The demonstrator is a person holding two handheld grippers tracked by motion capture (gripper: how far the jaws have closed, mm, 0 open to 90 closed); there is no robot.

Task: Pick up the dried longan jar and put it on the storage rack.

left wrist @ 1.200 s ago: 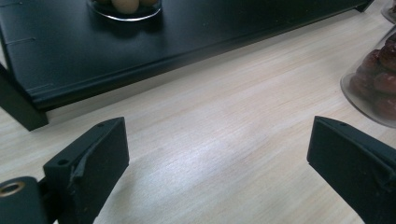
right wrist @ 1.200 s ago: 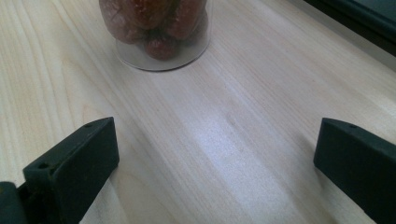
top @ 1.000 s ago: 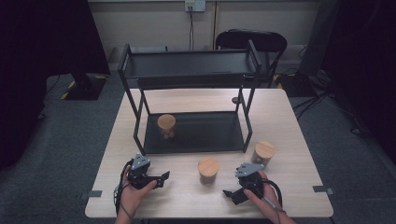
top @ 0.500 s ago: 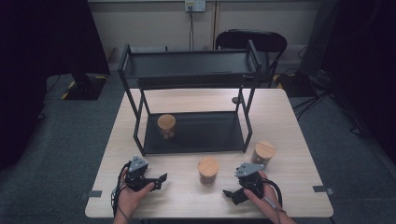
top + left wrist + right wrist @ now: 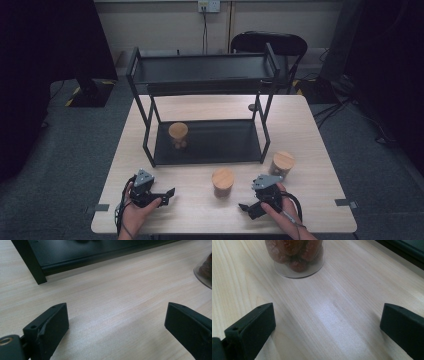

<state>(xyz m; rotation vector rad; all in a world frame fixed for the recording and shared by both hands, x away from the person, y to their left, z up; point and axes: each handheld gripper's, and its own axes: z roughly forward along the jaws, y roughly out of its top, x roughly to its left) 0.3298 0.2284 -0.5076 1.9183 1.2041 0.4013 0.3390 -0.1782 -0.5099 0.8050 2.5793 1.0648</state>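
Three glass jars with wooden lids are in the high view. One jar (image 5: 178,134) stands on the lower shelf of the black rack (image 5: 207,157), one (image 5: 223,181) at the front middle of the table, one (image 5: 282,163) beside the rack's right front leg. My left gripper (image 5: 169,194) rests low near the front left and points right at the middle jar; its jaws stand open over bare wood (image 5: 116,312), with that jar's edge (image 5: 203,272) off to the right. My right gripper (image 5: 246,208) points left, open (image 5: 328,315), with the middle jar (image 5: 295,255) of brown pieces just ahead.
The black rack has a top shelf (image 5: 200,70) and thin legs; its front left leg (image 5: 30,262) stands ahead of the left gripper. A dark chair (image 5: 267,45) sits behind the table. The table's front edge (image 5: 220,231) lies close under both hands.
My left gripper has drifted slightly toward the table's front left. The right gripper and the three jars have stayed where they were.
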